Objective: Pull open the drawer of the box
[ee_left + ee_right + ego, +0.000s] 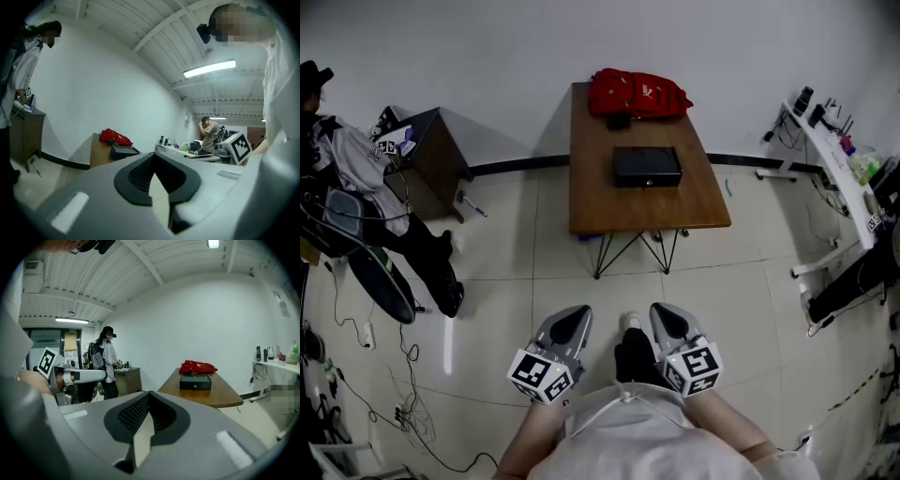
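Note:
A black box [647, 166] sits on a brown wooden table [600, 202] across the floor from me, its front flush and its drawer looking closed. Both gripper views also show the box [123, 151] [195, 381], small and far off. Behind it lies a red bag [637, 94]. My left gripper [575, 314] and right gripper [664, 311] are held close to my body, side by side, well short of the table. The left gripper [154, 154] and the right gripper [149, 393] are each shut, jaw tips meeting with nothing between them.
A person [356, 187] stands at the left beside a dark cabinet [431, 159]. A white desk [834, 159] with small items runs along the right wall. Cables [375, 375] trail over the tiled floor at the left. Another person [211, 133] stands far back.

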{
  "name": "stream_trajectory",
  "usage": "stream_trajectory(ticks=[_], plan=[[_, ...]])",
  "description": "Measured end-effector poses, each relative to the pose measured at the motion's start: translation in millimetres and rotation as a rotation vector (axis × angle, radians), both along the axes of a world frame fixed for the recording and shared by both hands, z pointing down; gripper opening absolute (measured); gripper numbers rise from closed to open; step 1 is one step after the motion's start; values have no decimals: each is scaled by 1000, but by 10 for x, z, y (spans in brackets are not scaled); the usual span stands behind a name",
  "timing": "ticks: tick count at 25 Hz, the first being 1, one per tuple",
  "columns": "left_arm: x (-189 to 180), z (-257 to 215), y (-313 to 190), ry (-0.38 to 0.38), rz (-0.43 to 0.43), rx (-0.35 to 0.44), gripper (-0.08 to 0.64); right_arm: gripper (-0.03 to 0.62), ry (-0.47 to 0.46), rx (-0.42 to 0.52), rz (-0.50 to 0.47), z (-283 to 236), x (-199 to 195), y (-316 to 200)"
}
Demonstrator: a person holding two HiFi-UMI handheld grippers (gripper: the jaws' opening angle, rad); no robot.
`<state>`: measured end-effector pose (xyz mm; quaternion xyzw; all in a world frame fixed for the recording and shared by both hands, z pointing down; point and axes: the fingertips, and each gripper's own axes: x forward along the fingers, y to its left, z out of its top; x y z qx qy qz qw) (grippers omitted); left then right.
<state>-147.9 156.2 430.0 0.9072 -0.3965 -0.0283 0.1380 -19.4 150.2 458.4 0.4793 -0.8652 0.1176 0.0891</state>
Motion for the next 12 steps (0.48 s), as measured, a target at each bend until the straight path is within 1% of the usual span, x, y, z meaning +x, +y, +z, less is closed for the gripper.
stream_trajectory(ticks=[3,7,12], plan=[[43,63,-286,-18,-7,-8,6,8,-16,-11,4,74,70,-306],[127,68,-818,-25,-25,-3,6,8,-18,-5,-6,83,181,-878],[441,47,-1600,-34,-27,-10,6,8,-11,-4,-15,19,485,-1707]])
